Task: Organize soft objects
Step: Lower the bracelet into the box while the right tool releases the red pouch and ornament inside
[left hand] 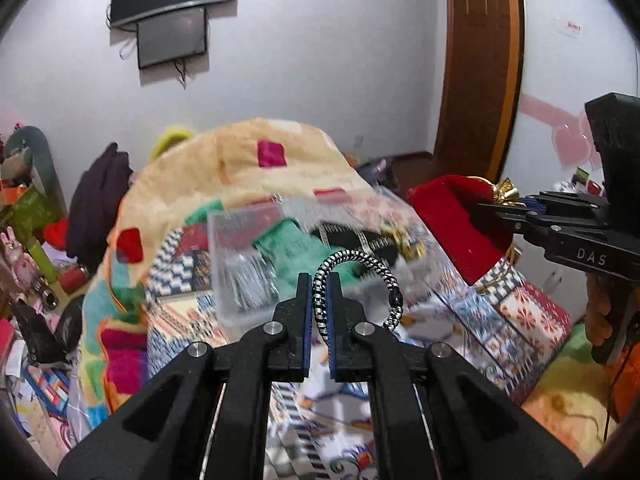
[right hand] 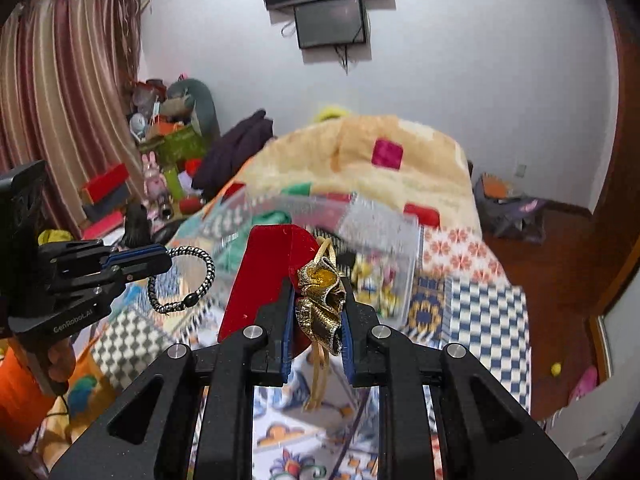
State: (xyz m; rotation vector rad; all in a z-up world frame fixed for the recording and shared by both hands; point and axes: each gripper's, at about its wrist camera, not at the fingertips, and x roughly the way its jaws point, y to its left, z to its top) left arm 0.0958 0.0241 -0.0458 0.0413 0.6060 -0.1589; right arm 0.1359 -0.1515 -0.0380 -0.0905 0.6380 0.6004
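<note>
Left wrist: left gripper (left hand: 319, 300) pinches a black-and-white braided loop (left hand: 356, 276).

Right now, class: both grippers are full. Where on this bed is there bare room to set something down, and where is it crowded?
Free: the patchwork bedspread right of the clear plastic box, and the strip nearest the grippers. Crowded: the box itself, the folded cream blanket behind it, and the cluttered left bedside. The left gripper holds a black-and-white braided loop; the right gripper, a gold bow.
</note>
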